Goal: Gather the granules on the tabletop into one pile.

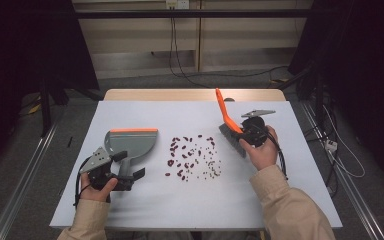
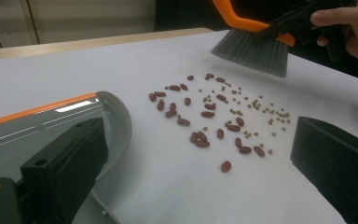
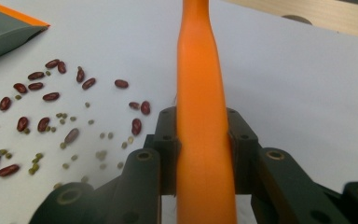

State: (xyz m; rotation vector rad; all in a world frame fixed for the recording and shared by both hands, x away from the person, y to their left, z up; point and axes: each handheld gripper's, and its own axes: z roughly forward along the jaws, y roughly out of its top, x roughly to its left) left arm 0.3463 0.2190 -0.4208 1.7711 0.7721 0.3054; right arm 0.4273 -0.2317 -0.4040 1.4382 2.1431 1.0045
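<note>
The right gripper [image 1: 246, 134] clamps its jaws on the orange handle of the brush [image 3: 200, 116], which runs straight up between them; the grey bristles [image 2: 254, 50] hang just off the white table [image 1: 190, 200], beside the scattered beans [image 1: 190, 156]. The left gripper [image 1: 125, 176] has its jaws spread wide: one lies against the handle end of the grey dustpan [image 2: 51, 123], the other stands well apart from it, with the beans ahead between the two.
</note>
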